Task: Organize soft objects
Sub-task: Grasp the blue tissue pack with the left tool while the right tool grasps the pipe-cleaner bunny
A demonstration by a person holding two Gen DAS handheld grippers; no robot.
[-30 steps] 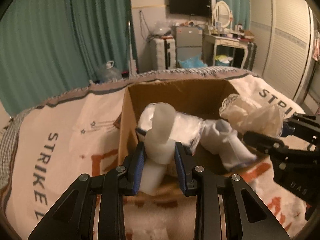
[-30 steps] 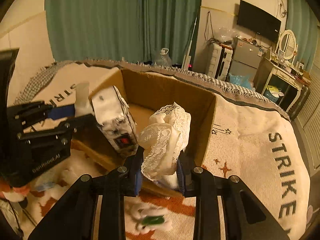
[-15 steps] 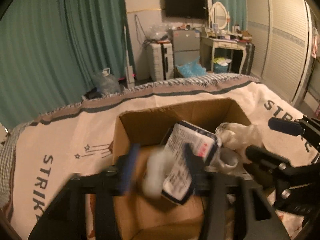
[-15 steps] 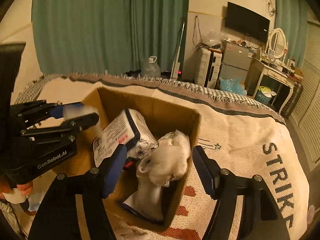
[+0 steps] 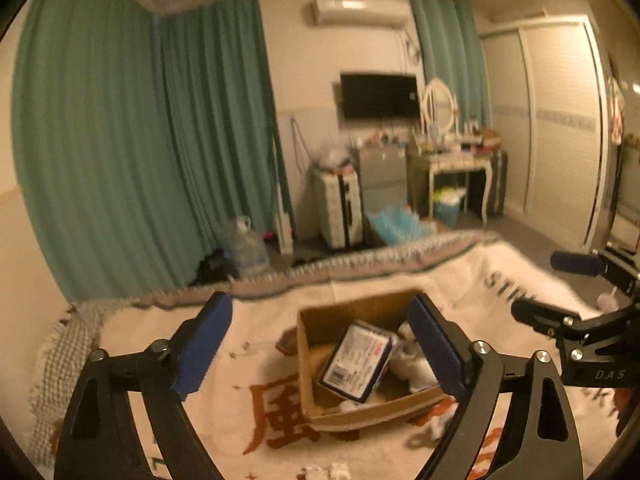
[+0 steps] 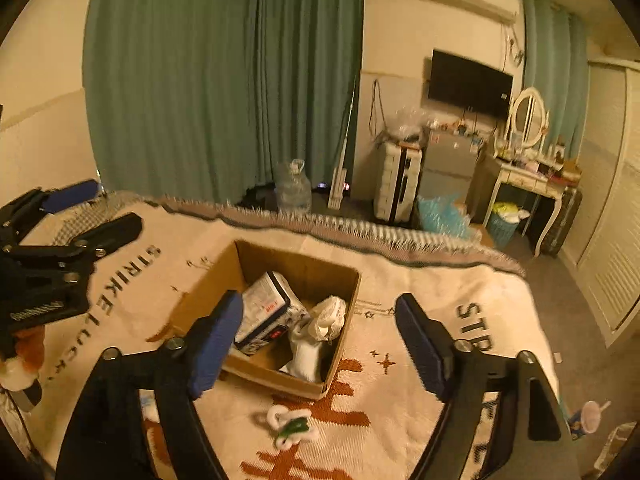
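Left wrist view: the left gripper (image 5: 320, 344) hangs above the bed with its jaws spread wide and nothing between them; they have just been opening. Over on the right wrist view, the right gripper (image 6: 318, 340) is the same story, jaws wide, just been opening, empty.

Below both sits the cardboard box (image 6: 348, 280), open at the top, on the blanket. Inside it the tissue pack (image 6: 268, 312) lies tilted, leaning on its long side, its long axis running from the near left corner up toward the far wall of the box, printed face up. Just beside it, to the right, the white lace cloth (image 6: 326, 320) is slumped in a heap against the right wall, touching the pack.

The blanket (image 6: 400, 380) is cream with rust-red characters and dark lettering, a fringe along its far edge. A small white and green item (image 6: 292, 426) lies on it in front of the box, apart from it; what it is I cannot tell.

Beyond the bed: teal curtains (image 5: 120, 140), a dark wall TV (image 5: 378, 96), an air conditioner (image 5: 356, 10) up high, a dressing table with an oval mirror (image 6: 528, 118), a big water jug (image 6: 294, 192) on the floor.

The pack is white with a dark blue border and a spot of red; the cloth is pale, with a lace edge.
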